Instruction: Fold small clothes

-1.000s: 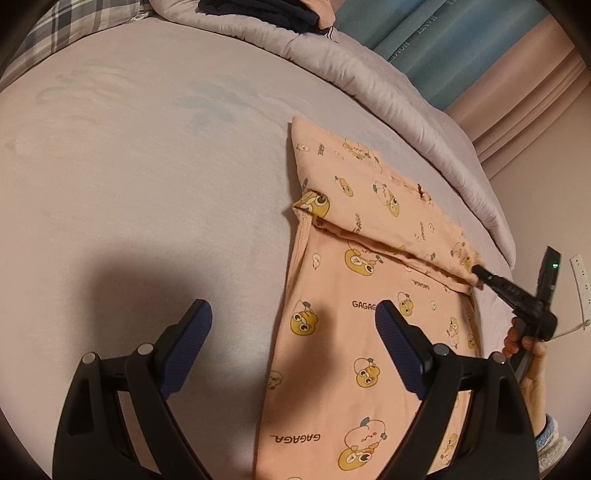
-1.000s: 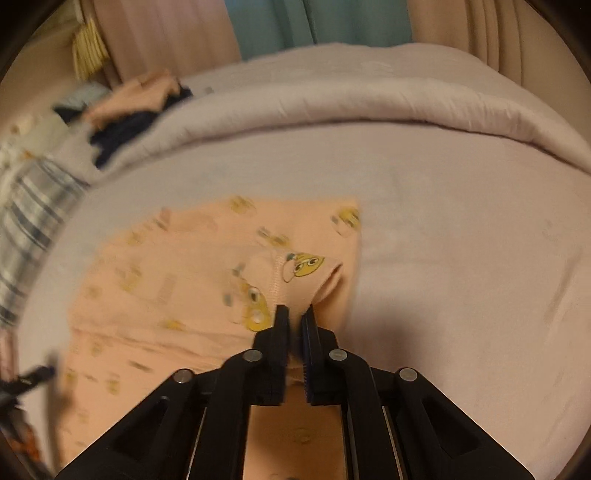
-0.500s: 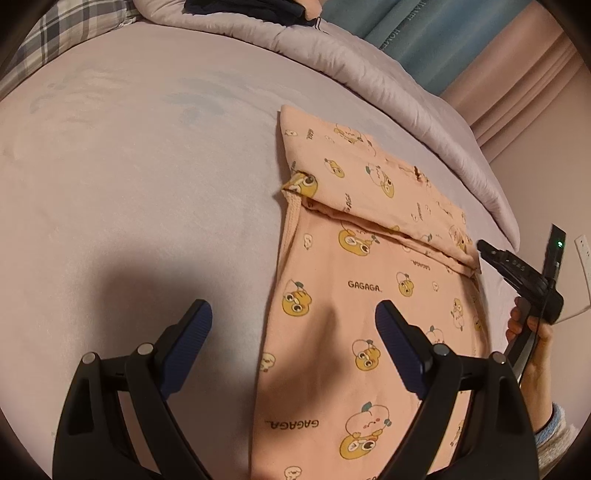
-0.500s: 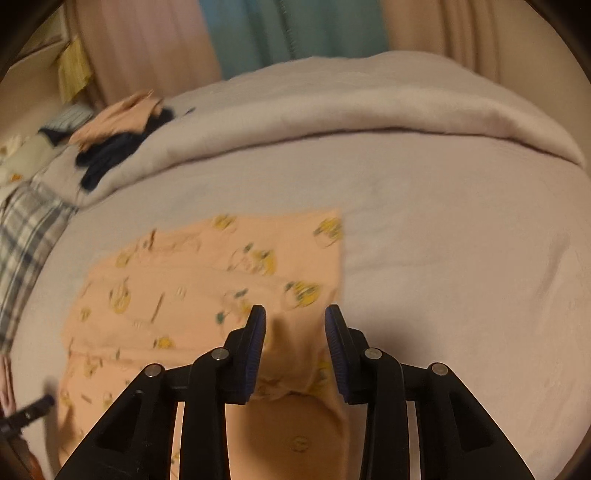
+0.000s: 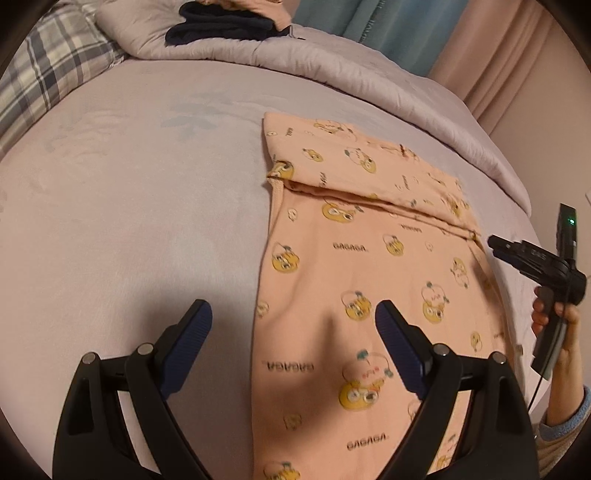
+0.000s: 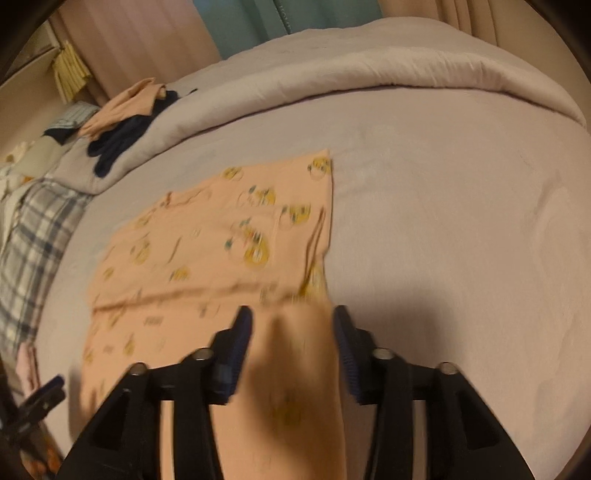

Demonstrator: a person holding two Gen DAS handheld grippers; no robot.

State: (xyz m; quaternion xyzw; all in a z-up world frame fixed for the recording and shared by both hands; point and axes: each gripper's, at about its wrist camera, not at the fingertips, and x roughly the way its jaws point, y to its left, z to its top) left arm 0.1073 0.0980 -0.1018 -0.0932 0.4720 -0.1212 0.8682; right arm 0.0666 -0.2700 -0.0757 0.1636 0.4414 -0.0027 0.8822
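Clearly, "GAGAGA." repeats across the peach garment (image 5: 354, 280).

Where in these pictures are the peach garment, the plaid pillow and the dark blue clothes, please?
peach garment (image 5: 369, 266): left wrist view, on its flat middle below the fold.
plaid pillow (image 5: 48, 74): left wrist view, on its checked cover.
dark blue clothes (image 5: 221, 27): left wrist view, on the pile's top.

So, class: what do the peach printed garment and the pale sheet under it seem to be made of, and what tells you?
Peach garment: probably soft cotton knit, matte; it creases softly at the fold and carries printed cartoon faces and lettering. Pale sheet: seemingly a smooth woven or brushed fabric, dull finish, with a faint tonal pattern; exact fibre cannot be told.
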